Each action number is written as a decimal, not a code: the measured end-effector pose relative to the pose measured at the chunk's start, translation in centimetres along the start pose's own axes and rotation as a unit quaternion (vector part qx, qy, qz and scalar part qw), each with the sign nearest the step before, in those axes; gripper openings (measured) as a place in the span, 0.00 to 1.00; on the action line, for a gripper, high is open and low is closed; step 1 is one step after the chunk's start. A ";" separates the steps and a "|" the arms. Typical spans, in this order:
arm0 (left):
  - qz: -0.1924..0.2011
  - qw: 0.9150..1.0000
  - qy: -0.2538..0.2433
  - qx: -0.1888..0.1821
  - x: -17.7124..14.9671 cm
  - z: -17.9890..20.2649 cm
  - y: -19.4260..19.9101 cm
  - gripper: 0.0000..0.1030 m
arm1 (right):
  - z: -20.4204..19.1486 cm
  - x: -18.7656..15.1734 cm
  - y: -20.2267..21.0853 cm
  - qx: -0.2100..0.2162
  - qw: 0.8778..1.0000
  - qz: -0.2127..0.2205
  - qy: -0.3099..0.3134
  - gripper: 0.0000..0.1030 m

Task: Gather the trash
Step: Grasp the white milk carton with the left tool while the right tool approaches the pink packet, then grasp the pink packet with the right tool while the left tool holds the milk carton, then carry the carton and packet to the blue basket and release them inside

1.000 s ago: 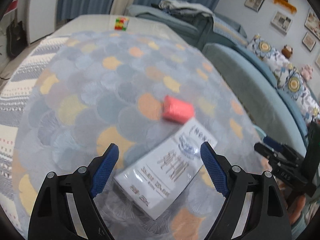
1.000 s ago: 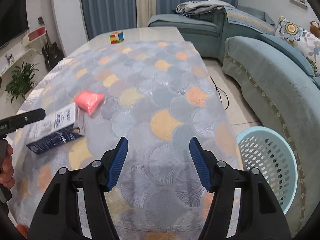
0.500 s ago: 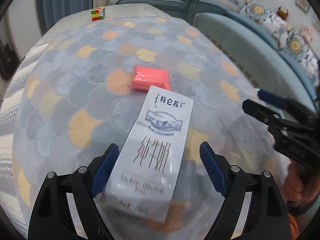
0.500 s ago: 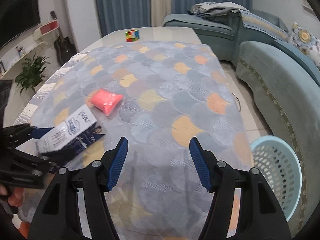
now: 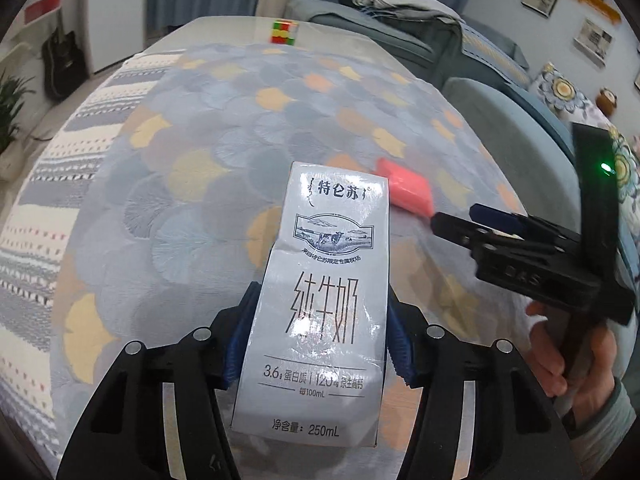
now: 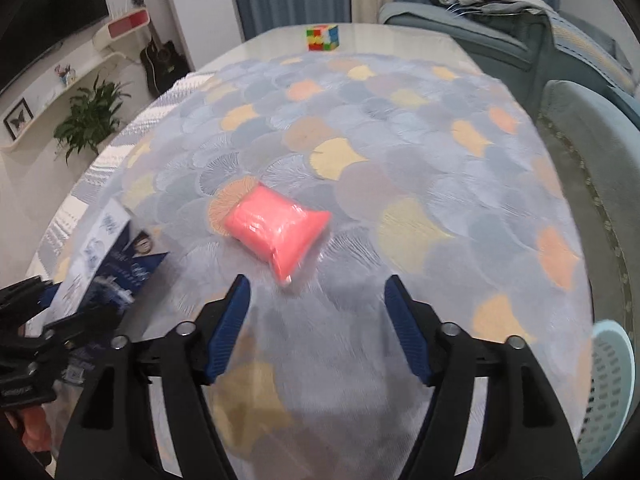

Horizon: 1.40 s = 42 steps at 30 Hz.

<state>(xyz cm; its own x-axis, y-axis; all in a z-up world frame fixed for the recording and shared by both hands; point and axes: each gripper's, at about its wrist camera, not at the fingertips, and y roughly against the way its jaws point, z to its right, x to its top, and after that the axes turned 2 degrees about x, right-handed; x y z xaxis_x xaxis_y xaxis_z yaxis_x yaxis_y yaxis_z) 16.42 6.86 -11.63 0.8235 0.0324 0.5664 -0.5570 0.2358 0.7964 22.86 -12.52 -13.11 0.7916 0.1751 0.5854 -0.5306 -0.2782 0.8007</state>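
Note:
My left gripper [image 5: 320,332] is shut on a white milk carton [image 5: 324,292], gripping its two sides just above the table; the carton also shows at the left of the right wrist view [image 6: 108,256]. A pink plastic packet [image 6: 276,228] lies on the patterned tablecloth just ahead of my right gripper [image 6: 318,300], which is open and empty. The packet shows beyond the carton in the left wrist view [image 5: 408,190]. The right gripper [image 5: 496,220] is seen from the side there. A light blue basket [image 6: 608,392] stands on the floor at the right.
A colour cube [image 6: 322,37] sits at the table's far end [image 5: 240,28]. A blue-grey sofa [image 6: 592,132] runs along the table's right side. A guitar [image 6: 164,62] and a plant [image 6: 86,120] stand on the left.
My left gripper has closed on the milk carton and turned left. My right gripper has moved forward and left, bringing the pink packet just ahead of its open fingers.

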 end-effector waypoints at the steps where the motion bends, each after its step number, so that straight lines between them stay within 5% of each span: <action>1: 0.002 1.000 0.004 -0.002 -0.1 -0.3 -0.1 0.53 | -0.2 0.4 -0.6 -0.004 1.000 -0.006 0.004 0.67; 12: 0.037 0.998 0.036 -0.020 -0.5 -1.5 -0.4 0.51 | -1.4 3.7 -3.8 -0.035 0.999 -0.010 0.039 0.67; 14: 0.041 0.998 0.038 -0.019 -0.4 -1.4 -0.5 0.51 | -1.7 3.6 -3.6 -0.031 0.998 -0.003 0.049 0.43; 15: 0.041 0.998 0.038 -0.019 -0.4 -1.4 -0.5 0.51 | -1.9 3.5 -3.4 -0.030 0.998 0.000 0.052 0.39; 21: 0.051 0.998 0.017 -0.039 0.3 0.5 0.6 0.50 | -0.2 2.6 -0.2 -0.031 0.999 0.030 0.008 0.35; 27: 0.087 0.992 -0.043 -0.080 2.6 7.2 4.1 0.50 | 4.9 1.0 10.1 -0.084 0.991 0.099 -0.036 0.35; 33: 0.109 0.979 -0.106 -0.138 4.2 17.1 6.7 0.50 | 13.2 -3.1 20.0 -0.151 0.970 0.142 -0.124 0.35; 42: 0.057 0.959 -0.203 -0.187 2.6 31.9 2.9 0.50 | 23.7 -11.9 22.4 -0.223 0.940 0.069 -0.249 0.35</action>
<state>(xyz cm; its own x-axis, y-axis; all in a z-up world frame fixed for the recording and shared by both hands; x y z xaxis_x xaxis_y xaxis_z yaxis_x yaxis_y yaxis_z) 13.53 -23.32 -1.05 0.6067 -0.2847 0.7422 -0.5007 0.5884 0.6350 8.75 -43.17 -5.12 0.6913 -0.3273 0.6442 -0.6244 0.1780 0.7605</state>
